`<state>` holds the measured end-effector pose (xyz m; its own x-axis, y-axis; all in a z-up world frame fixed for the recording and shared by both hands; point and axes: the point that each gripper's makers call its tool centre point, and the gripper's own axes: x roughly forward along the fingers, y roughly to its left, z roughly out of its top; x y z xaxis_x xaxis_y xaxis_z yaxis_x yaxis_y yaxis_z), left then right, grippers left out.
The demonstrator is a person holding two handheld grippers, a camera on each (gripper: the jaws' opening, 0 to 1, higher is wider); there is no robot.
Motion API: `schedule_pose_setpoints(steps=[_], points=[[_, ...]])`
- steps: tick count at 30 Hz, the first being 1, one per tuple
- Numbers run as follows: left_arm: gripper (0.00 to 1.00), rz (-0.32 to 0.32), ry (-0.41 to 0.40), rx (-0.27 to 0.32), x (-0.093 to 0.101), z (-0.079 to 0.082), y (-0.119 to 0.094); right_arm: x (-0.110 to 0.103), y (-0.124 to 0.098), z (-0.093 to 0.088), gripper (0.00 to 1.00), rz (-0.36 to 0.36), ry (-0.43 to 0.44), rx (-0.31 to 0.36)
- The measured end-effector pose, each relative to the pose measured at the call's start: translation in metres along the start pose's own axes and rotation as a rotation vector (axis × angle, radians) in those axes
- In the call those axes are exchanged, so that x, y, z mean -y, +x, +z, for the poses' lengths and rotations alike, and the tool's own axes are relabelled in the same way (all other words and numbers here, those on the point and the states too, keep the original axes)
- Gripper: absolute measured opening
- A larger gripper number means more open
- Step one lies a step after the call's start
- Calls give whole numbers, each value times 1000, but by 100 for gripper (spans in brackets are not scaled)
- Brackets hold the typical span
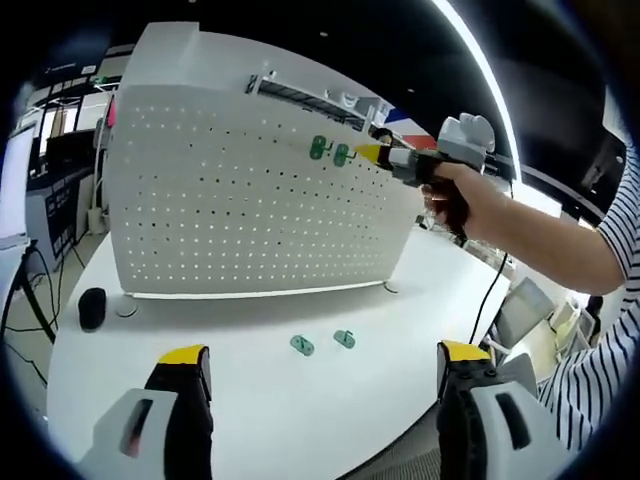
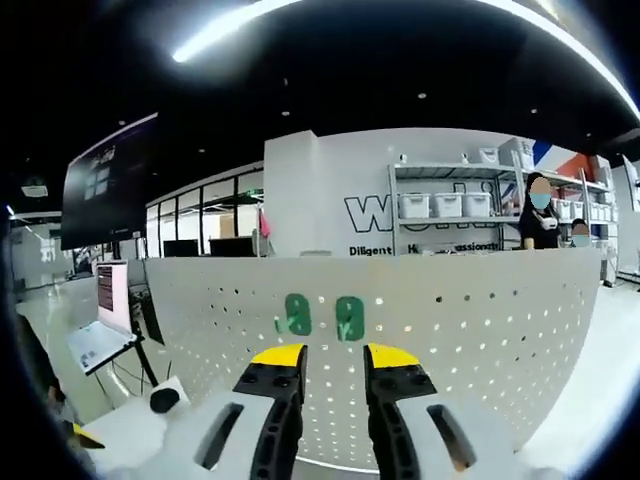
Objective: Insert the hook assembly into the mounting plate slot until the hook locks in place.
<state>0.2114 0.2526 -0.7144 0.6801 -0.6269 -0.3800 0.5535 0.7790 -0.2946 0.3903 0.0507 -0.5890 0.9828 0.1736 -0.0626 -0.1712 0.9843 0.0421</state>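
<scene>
Left gripper view: the white pegboard (image 1: 250,195) stood upright on the white tabletop (image 1: 280,400), filling the frame's centre. Its lower edge met the tabletop along a bright line; its top edge ran just under a wire shelf at upper centre. Two green hooks (image 1: 330,152) were mounted side by side near the board's upper right. Two more green hooks (image 1: 322,343) lay flat on the tabletop at lower centre, well apart from the board and from any claw. Open tabletop lay all around them. A small black object (image 1: 91,308) sat at the left, near the board's lower corner; its kind could not be made out.

The left claw (image 1: 325,365) stood wide apart at the bottom of the frame, holding nothing. The right claw (image 1: 372,153), held by a hand (image 1: 462,200), had its yellow tips just beside the mounted hooks; contact could not be judged.

Right gripper view: the right claw (image 2: 335,355) was nearly closed, a narrow gap between the yellow tips, nothing seen clamped. The mounted hooks (image 2: 322,316) sat just above the tips, centre frame. The board's lower edge was cut off behind the claw.

Wall lettering above the board was partly hidden by shelving: "wo…" in large letters and "Diligent" below it were readable.
</scene>
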Motion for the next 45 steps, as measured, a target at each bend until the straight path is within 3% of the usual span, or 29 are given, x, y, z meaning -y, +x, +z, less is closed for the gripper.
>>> schedule_pose_setpoints(steps=[6, 18, 30, 45], points=[[96, 0, -5, -8, 2, -5, -1, 14, -25, -44, 20, -1, 35, -95], [96, -25, -15, -93, 14, -25, 5, 34, -74, -129, 21, -29, 30, -289], [95, -25, -18, -148, 16, -39, 0, 39, -115, -175, 21, 2, -20, -406], [94, -10, -42, -233, 17, -64, -4, 50, -158, -218, 21, -46, 59, -497]])
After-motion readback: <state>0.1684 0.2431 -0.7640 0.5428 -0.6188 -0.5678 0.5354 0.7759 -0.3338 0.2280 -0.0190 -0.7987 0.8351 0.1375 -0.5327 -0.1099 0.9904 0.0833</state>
